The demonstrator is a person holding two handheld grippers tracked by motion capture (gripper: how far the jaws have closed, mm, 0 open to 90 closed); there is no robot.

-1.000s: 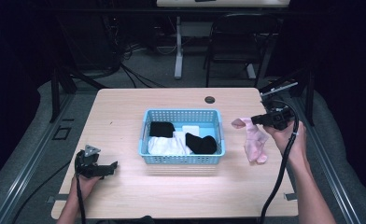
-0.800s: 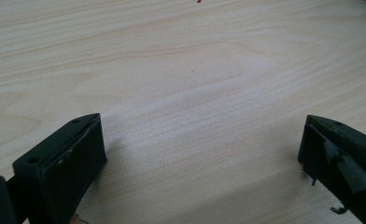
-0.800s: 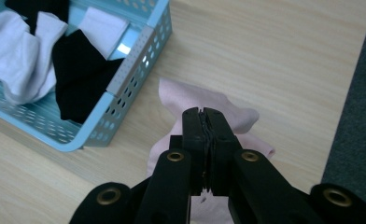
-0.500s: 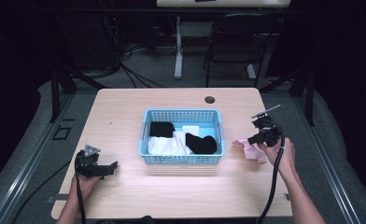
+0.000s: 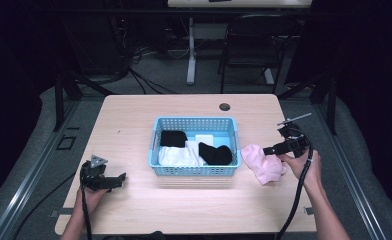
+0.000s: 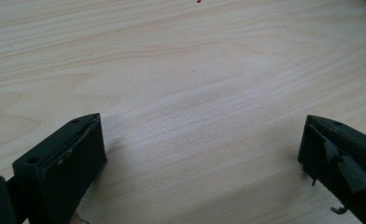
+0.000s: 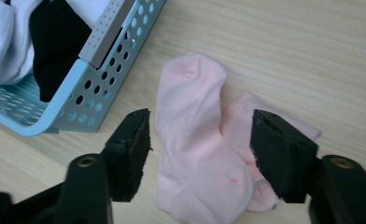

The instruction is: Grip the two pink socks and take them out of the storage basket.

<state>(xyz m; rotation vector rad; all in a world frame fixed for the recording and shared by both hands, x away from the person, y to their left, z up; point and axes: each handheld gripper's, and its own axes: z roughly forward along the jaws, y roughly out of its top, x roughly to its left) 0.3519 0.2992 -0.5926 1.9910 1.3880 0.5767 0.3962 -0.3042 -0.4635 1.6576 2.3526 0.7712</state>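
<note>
The pink socks (image 7: 204, 140) are laid on the worktop (image 5: 184, 210) just beside the blue basket (image 5: 194, 171), between the right gripper (image 7: 200, 154) fingers, which have just been opening. Left gripper (image 6: 200, 154) fingers are parted, idle. White and black items remain in the basket.

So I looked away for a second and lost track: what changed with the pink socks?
The right claw carried the pink fabric socks down onto the wooden table beside the blue perforated plastic basket; its jaws have just been opening, letting go. Left claw and basket stayed put.
</note>
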